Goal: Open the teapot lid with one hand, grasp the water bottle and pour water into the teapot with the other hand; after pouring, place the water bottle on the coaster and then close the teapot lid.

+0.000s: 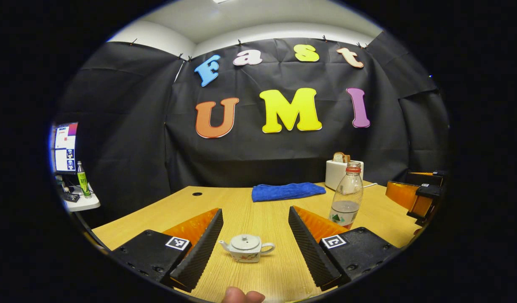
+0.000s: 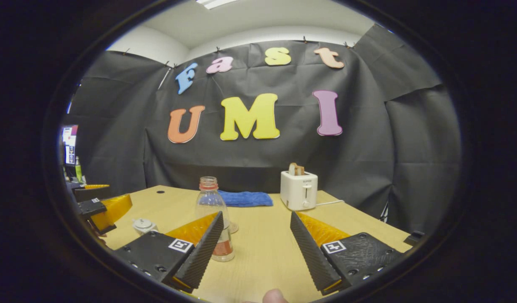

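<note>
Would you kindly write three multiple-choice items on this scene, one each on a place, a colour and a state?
1. The teapot stands:
A. between the left claw's fingers, untouched
B. on the towel
C. atop the toaster

2. The towel is:
A. red
B. blue
C. white

3. The teapot's lid is:
A. off, on the table
B. held in a claw
C. on the pot

Key: 1 A, the left claw is open around it with gaps either side; 2 B, plainly blue; 3 C, it sits on top.

Black cloth wall (image 1: 283, 151) fills mid-frame; white ceiling (image 1: 241, 21) above; light wooden table (image 1: 225, 202) below; small white side shelf (image 1: 79, 204) lower left.
</note>
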`<action>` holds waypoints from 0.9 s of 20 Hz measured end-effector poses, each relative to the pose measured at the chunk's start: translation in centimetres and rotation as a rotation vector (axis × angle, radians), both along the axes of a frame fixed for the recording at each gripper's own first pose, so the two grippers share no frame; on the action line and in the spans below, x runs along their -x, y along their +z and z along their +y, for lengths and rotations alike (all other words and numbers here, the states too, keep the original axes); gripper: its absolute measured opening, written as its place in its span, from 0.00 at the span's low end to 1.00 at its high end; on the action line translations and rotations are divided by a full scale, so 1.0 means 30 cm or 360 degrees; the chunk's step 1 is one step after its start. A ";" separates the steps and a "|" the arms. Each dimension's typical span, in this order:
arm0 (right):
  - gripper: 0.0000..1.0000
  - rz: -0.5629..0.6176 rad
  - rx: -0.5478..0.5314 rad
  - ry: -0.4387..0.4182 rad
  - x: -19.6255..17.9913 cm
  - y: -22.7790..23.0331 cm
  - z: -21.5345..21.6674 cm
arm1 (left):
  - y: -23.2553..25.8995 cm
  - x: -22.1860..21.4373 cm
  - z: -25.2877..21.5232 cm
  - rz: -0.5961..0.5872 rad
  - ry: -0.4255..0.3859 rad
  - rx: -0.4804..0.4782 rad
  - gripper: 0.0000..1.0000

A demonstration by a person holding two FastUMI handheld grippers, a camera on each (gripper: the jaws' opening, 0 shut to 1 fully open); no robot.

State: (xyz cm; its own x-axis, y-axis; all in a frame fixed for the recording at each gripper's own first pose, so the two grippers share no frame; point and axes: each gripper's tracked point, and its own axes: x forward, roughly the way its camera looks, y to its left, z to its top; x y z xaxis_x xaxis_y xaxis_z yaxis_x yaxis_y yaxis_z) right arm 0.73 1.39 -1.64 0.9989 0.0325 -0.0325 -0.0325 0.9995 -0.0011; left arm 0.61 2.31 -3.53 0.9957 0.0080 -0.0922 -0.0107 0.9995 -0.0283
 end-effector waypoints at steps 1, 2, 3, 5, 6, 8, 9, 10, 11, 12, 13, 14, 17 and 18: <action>0.95 0.0012 0.0002 -0.0002 0.000 -0.007 0.000 | -0.024 -0.006 0.017 0.0030 0.0009 0.0007 0.98; 0.96 0.0020 0.0010 -0.0004 -0.005 -0.016 -0.001 | -0.047 -0.011 0.031 0.0061 0.0013 0.0020 0.98; 0.96 0.0021 0.0016 -0.0003 -0.006 -0.016 0.003 | -0.068 -0.020 0.038 0.0090 0.0006 0.0044 0.98; 0.95 0.0023 0.0030 0.0000 -0.008 -0.020 0.005 | -0.097 -0.023 0.032 0.0138 -0.0022 0.0075 0.98; 0.96 0.0020 0.0039 -0.0002 -0.009 -0.021 0.004 | -0.113 -0.024 0.035 0.0162 -0.0034 0.0077 0.98; 0.96 0.0017 0.0054 -0.0014 -0.014 -0.025 -0.009 | -0.137 -0.041 0.043 0.0195 -0.0047 0.0070 0.96; 0.95 0.0020 0.0052 -0.0021 -0.017 -0.025 -0.016 | -0.149 -0.052 0.045 0.0215 -0.0057 0.0064 0.95; 0.95 0.0025 0.0049 -0.0027 -0.022 -0.030 -0.024 | -0.160 -0.069 0.046 0.0233 -0.0062 0.0058 0.92; 0.95 0.0031 0.0046 -0.0036 -0.025 -0.034 -0.034 | -0.171 -0.090 0.046 0.0254 -0.0065 0.0054 0.90; 0.95 0.0036 0.0045 -0.0044 -0.028 -0.038 -0.044 | -0.183 -0.109 0.050 0.0273 -0.0064 0.0050 0.87; 0.96 0.0042 0.0046 -0.0048 -0.030 -0.040 -0.051 | -0.197 -0.121 0.054 0.0296 -0.0063 0.0041 0.85; 0.98 0.0047 0.0046 -0.0055 -0.029 -0.044 -0.056 | -0.215 -0.124 0.052 0.0317 -0.0068 0.0031 0.82; 0.98 0.0059 0.0039 -0.0067 -0.038 -0.053 -0.069 | -0.251 -0.144 0.047 0.0382 -0.0090 0.0021 0.73; 0.95 0.0065 0.0043 -0.0068 -0.040 -0.060 -0.071 | -0.259 -0.150 0.045 0.0394 -0.0096 0.0019 0.66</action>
State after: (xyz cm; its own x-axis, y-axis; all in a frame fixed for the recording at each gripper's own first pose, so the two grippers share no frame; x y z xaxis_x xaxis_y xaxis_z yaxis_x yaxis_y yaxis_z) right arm 1.91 -0.74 -3.43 0.9972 -0.0113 -0.0736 0.0093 0.9996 -0.0279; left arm 5.12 3.66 -11.29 0.9414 -0.0535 -0.3330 0.0412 0.9982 -0.0440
